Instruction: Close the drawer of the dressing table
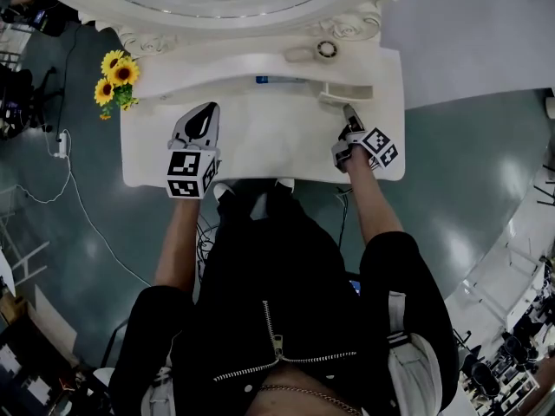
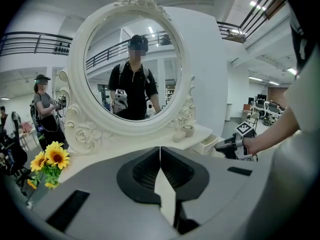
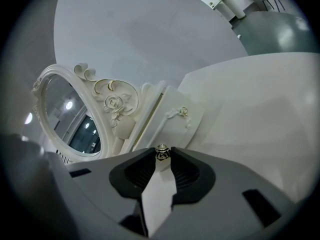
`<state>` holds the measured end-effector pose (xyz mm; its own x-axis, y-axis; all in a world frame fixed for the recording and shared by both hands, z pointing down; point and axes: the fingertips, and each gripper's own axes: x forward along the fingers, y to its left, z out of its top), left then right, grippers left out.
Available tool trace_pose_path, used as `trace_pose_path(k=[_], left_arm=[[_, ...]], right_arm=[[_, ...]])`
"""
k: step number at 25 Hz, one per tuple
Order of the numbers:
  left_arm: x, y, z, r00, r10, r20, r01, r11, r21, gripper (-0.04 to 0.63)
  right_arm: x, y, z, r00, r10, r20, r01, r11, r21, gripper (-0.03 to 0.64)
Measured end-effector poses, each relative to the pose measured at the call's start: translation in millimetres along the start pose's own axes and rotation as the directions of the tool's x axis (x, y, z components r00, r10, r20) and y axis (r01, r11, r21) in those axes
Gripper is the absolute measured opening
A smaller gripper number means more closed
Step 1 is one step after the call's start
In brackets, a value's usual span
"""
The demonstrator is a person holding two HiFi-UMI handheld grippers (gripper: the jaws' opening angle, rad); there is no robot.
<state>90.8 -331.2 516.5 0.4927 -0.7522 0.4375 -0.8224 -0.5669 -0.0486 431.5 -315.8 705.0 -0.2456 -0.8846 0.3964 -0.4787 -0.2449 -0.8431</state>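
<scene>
right claw (image 3: 161,157) | apparently gripping drawer knob (image 3: 161,152) | left claw (image 2: 160,152) closed, empty

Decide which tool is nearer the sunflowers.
Left. The left tool is over the tabletop, right of the sunflowers in the head view, shut and empty; the right tool is farther right, clamped on a drawer knob.

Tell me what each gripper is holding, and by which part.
The right gripper grips the metal knob of the small drawer, pinched between its jaw tips. The left gripper holds nothing; its jaws are together.
</scene>
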Motion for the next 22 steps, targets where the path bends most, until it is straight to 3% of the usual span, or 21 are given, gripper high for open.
trace_pose_path(k=[22], left_arm=[[-1.9, 9.4, -4.7, 0.999, 0.047, -0.014, -0.047, 0.999, -0.013, 0.023]], right_arm=[[30.6, -1.0, 15.4, 1.000, -0.005, -0.019, 0.005, 1.000, -0.006, 0.084]])
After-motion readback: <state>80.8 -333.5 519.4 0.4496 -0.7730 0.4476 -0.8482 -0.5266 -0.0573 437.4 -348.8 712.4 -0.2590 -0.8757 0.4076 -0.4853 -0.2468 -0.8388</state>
